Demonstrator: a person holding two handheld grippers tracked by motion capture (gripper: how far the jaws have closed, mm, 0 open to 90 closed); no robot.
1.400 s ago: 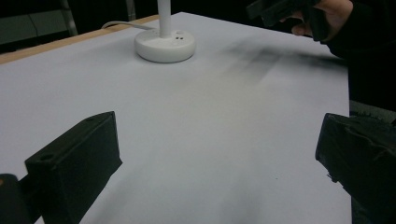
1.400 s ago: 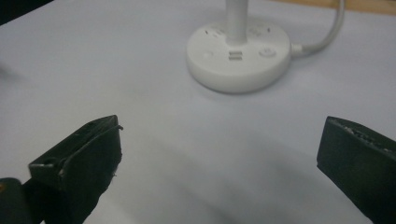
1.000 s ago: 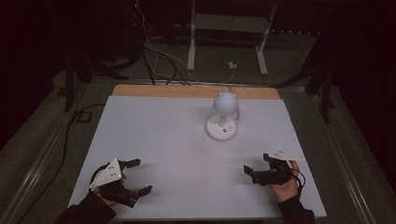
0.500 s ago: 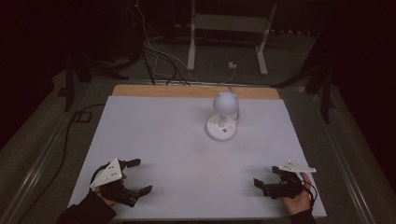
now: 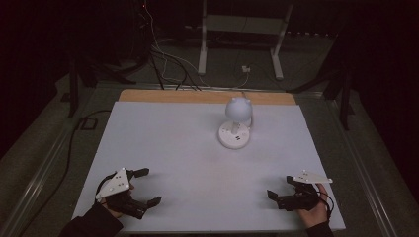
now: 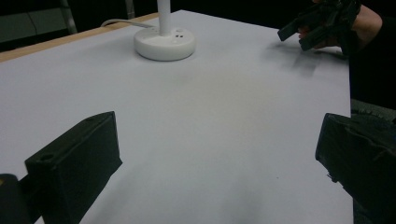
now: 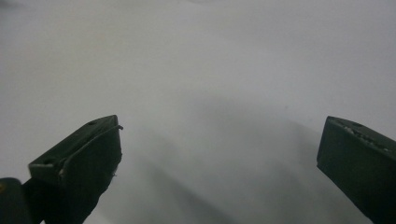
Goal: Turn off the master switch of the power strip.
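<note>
A white lamp (image 5: 236,123) is stood upright far right of centre on the bench (image 5: 173,148). The left claw (image 5: 146,186) and right claw (image 5: 280,186) are held spread, empty, at the near corners.

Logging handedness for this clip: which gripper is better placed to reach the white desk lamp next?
Probably right: the right gripper sits nearer the lamp than the left gripper. Both are open and empty.
</note>
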